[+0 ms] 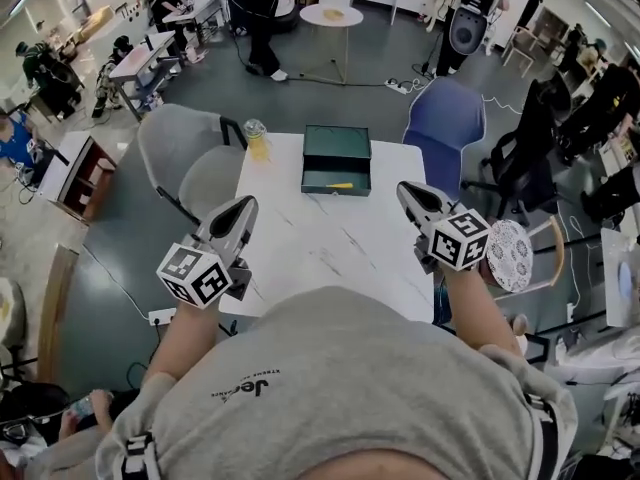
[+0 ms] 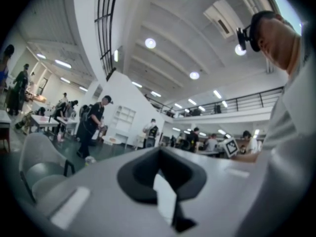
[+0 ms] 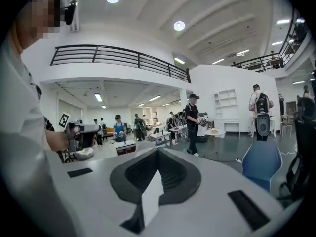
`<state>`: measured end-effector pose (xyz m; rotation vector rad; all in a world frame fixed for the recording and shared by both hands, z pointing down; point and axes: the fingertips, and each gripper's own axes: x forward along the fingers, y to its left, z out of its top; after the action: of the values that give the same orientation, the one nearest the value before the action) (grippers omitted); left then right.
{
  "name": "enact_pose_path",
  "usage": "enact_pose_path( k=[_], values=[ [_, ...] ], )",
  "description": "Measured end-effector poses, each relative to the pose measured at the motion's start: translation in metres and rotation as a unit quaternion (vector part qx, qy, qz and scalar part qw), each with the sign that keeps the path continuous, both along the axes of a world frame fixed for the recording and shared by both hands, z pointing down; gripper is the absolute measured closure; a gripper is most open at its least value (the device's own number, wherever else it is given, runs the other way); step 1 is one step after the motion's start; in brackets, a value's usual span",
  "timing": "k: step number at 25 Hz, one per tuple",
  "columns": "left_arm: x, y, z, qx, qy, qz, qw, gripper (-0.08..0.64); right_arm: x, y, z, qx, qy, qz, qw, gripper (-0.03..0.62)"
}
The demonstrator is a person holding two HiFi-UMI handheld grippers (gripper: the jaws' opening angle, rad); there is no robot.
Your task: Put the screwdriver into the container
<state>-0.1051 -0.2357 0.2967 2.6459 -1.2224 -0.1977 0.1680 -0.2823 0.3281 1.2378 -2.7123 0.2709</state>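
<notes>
Screwdriver with a yellow handle (image 1: 340,185) lay in the dark green rectangular container (image 1: 320,143) on the white table (image 1: 300,238). The left gripper (image 1: 243,206) and right gripper (image 1: 409,190) were both closed on nothing.

Large open lab hall, mezzanine railing (image 3: 118,58), scattered work tables (image 1: 320,238), office chairs (image 1: 190,163), people (image 1: 262,8) at stations

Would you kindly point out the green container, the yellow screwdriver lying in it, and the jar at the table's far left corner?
green container (image 1: 336,142): head view, on its bare green upper part.
screwdriver (image 1: 340,185): head view, on its yellow length.
jar (image 1: 257,144): head view, on its yellowish body.
</notes>
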Motion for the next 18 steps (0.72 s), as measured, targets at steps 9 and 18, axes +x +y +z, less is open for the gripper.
enact_pose_path(
  k=[9,18],
  values=[
    [0.065,0.029,0.015,-0.031,-0.007,0.008,0.9995,0.560,0.024,0.043,0.015,-0.022,-0.056,-0.060,0.996,0.583],
    [0.044,0.027,0.008,-0.016,-0.021,0.036,0.9990,0.560,0.005,0.046,-0.001,-0.002,-0.052,-0.046,0.998,0.584]
  ],
)
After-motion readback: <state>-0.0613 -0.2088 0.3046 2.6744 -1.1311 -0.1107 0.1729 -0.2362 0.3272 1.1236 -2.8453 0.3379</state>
